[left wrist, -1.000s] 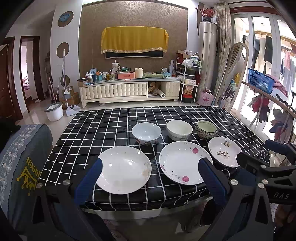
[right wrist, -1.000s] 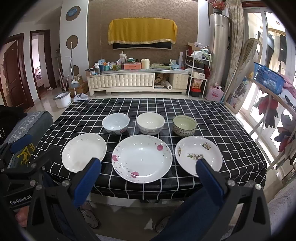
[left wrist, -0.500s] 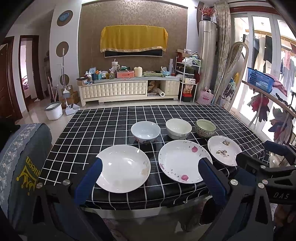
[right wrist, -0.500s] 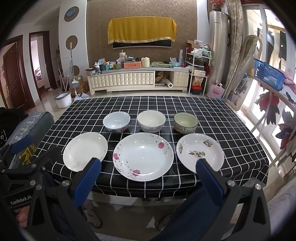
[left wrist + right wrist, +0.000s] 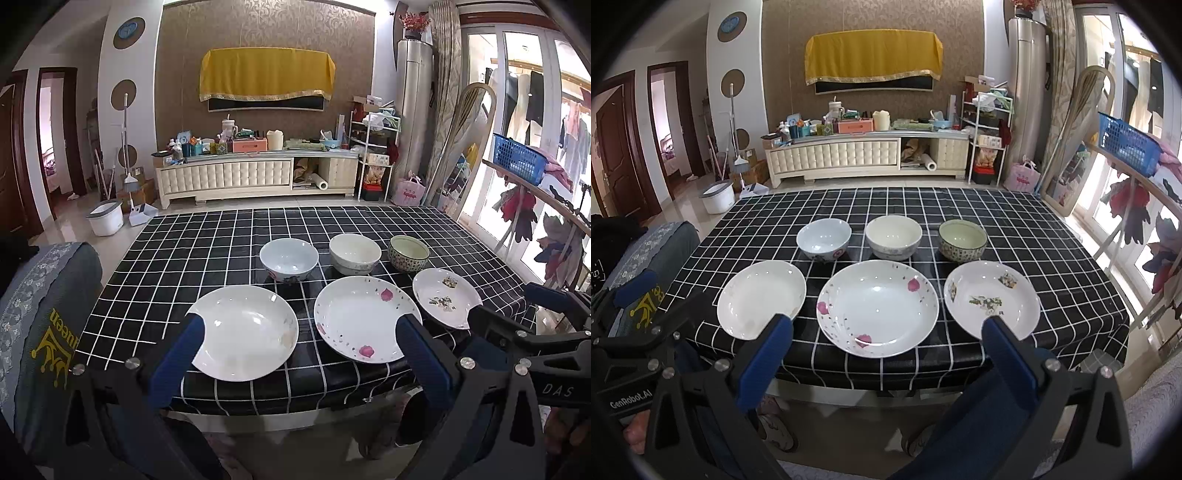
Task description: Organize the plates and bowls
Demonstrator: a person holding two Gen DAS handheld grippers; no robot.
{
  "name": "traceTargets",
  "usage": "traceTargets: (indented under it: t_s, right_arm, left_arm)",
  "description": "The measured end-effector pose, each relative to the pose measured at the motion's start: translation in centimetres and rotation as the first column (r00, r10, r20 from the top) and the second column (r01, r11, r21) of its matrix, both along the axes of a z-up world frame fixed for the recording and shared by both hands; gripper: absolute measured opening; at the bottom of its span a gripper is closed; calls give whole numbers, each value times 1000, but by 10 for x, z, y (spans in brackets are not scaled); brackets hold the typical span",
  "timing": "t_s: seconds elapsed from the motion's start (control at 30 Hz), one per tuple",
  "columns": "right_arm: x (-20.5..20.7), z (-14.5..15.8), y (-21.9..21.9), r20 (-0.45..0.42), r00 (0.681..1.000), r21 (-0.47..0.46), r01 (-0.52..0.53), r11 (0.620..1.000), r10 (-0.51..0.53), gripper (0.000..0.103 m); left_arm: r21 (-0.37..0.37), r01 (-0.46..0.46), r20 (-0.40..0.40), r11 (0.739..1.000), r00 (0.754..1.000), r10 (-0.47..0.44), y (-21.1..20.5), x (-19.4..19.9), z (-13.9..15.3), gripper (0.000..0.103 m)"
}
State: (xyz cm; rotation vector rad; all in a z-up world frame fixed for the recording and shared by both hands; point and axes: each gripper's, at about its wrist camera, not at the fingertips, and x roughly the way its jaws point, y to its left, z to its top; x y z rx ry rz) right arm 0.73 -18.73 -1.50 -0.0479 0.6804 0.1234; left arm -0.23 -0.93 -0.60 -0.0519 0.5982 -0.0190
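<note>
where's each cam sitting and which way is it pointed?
Left wrist: on the left gripper off the table's near edge, facing the plain white plate; right gripper shows at right.
Right wrist: on the right gripper, centred on the rose-petal plate; left gripper shows at left.
Shared: three plates, three bowls, checked tablecloth.

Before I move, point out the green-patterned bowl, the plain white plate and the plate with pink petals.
green-patterned bowl (image 5: 962, 250): right wrist view, on its patterned outer wall.
plain white plate (image 5: 759, 295): right wrist view, on its bare centre.
plate with pink petals (image 5: 877, 308): right wrist view, on its white centre.
</note>
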Motion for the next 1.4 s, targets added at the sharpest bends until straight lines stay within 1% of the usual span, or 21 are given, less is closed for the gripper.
traceTargets:
  t_s: [0.17, 0.3, 0.43, 0.5, 0.57, 0.6, 0.67, 0.8, 0.9, 0.97, 1.03, 1.07, 1.13, 1.2, 1.3, 1.4]
  right_arm:
    - [1, -1, -1, -9, 1000, 8, 0, 1000, 0, 103]
    - [10, -1, -1, -28, 1000, 26, -7, 1000, 7, 103]
    - [32, -4, 5, -84, 995, 44, -42, 998, 46, 103]
    - [41, -2, 7, -86, 995, 55, -36, 998, 41, 103]
    - [51, 1, 9, -70, 997, 58, -40, 998, 44, 103]
    - [58, 3, 11, -62, 997, 46, -40, 998, 43, 103]
    - [70, 4, 19, -72, 996, 27, -59, 998, 60, 103]
    - [94, 5, 33, -84, 992, 56, -93, 994, 98, 103]
    - [114, 2, 48, -98, 988, 58, -110, 992, 116, 103]
    - [131, -5, 63, -148, 979, 30, -138, 990, 141, 103]
    - [142, -13, 75, -157, 973, 17, -168, 986, 169, 103]
    - [147, -16, 79, -161, 970, 20, -179, 984, 179, 103]
    - [156, -24, 89, -183, 959, 59, -210, 976, 217, 103]
    - [164, -31, 97, -207, 952, 74, -216, 974, 227, 103]
    - [173, -45, 117, -231, 935, 57, -263, 963, 269, 103]
    - [181, -61, 129, -268, 918, 61, -286, 956, 292, 103]
  left_arm:
    - [-6, -1, -10, 1000, 1000, 1, 0, 3, 0, 102]
    - [1, -16, -46, 1000, 999, 16, 1, 12, 0, 102]
    - [8, -57, -87, 998, 995, 58, 8, 29, -1, 102]
    - [29, -74, -97, 997, 992, 76, 11, 38, 0, 102]
    - [42, -78, -90, 996, 993, 81, 17, 46, 1, 102]
    - [40, -80, -89, 996, 993, 83, 20, 50, 1, 102]
    - [33, -82, -92, 996, 992, 85, 28, 58, 2, 102]
    - [53, -90, -100, 994, 990, 95, 43, 78, 0, 102]
    - [41, -110, -118, 993, 986, 114, 61, 94, -2, 102]
    - [30, -130, -136, 991, 982, 133, 74, 105, -5, 102]
    - [30, -151, -151, 988, 977, 154, 86, 114, -8, 102]
    - [32, -163, -164, 986, 972, 166, 93, 119, -11, 102]
    - [34, -177, -185, 984, 966, 180, 103, 125, -17, 102]
    - [51, -205, -216, 977, 953, 211, 112, 132, -28, 102]
    - [41, -217, -265, 975, 939, 220, 127, 139, -46, 102]
    - [13, -208, -311, 978, 929, 202, 139, 145, -62, 102]
